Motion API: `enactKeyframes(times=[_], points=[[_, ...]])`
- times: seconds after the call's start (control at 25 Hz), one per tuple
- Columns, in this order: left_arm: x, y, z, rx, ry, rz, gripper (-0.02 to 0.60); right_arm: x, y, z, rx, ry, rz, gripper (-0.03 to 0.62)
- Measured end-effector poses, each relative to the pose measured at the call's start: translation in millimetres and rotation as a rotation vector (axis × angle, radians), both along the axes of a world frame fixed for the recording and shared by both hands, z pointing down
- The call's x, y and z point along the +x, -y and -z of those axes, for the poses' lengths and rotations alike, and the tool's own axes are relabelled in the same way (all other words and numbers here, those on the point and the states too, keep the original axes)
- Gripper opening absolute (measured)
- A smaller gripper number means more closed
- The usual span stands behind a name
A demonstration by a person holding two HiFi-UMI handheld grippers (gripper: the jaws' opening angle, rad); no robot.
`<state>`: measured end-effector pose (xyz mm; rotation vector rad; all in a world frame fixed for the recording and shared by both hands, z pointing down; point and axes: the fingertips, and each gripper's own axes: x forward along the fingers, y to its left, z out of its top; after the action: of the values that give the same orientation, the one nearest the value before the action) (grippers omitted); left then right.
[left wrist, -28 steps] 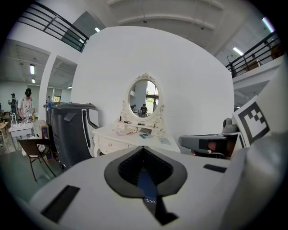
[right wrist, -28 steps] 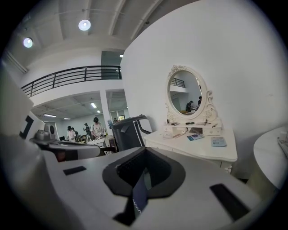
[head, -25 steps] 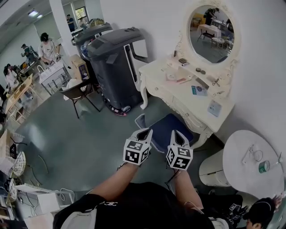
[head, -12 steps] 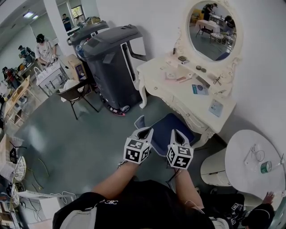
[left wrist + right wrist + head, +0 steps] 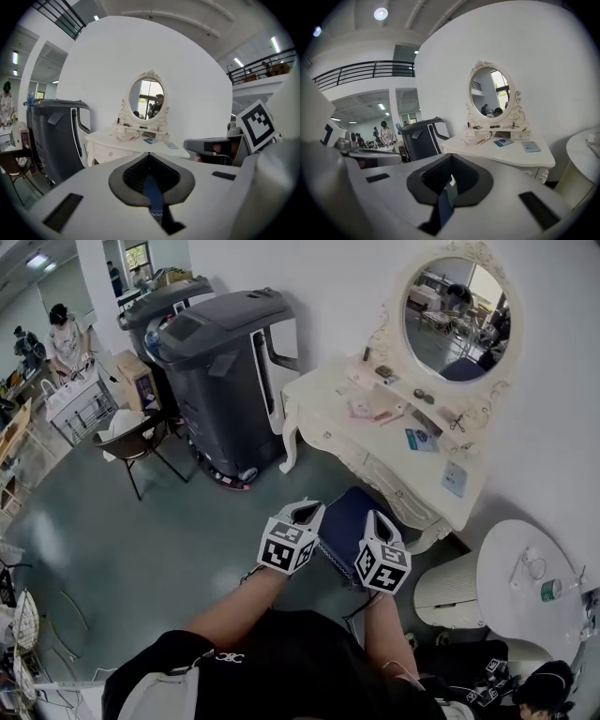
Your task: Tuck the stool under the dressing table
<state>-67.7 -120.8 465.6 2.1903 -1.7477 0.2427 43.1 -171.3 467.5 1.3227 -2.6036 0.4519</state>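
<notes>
Head view: left gripper [image 5: 305, 513] and right gripper [image 5: 375, 519] both clamped on stool [image 5: 345, 521] edge farthest from dressing table [image 5: 323, 395], presumably for pushing.

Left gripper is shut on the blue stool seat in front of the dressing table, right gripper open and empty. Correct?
Not quite. The right gripper is not open and empty: the right gripper view shows its jaws shut on the blue stool seat. The left gripper is shut on that seat too, in front of the dressing table.
</notes>
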Motion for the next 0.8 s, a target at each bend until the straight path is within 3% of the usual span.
enactKeyframes(times=[0.28, 0.44, 0.6, 0.76, 0.8], points=[[-28, 7, -14, -0.036, -0.015, -0.219, -0.011, -43, -11, -10, 0.002, -0.074, -0.084, 0.009], [-20, 7, -33, -0.073, -0.022, -0.408, -0.011, -34, -21, -20, 0.001, -0.117, -0.144, 0.009], [-7, 5, -48, -0.125, -0.042, -0.625, -0.011, -15, -35, -36, -0.023, -0.19, -0.091, 0.011], [8, -11, -74, -0.195, 0.053, -0.819, -0.011, 14, -65, -78, -0.154, -0.246, -0.045, 0.016], [11, -16, -82, -0.216, 0.084, -0.867, 0.019, 20, -73, -88, -0.186, -0.245, -0.038, 0.019]])
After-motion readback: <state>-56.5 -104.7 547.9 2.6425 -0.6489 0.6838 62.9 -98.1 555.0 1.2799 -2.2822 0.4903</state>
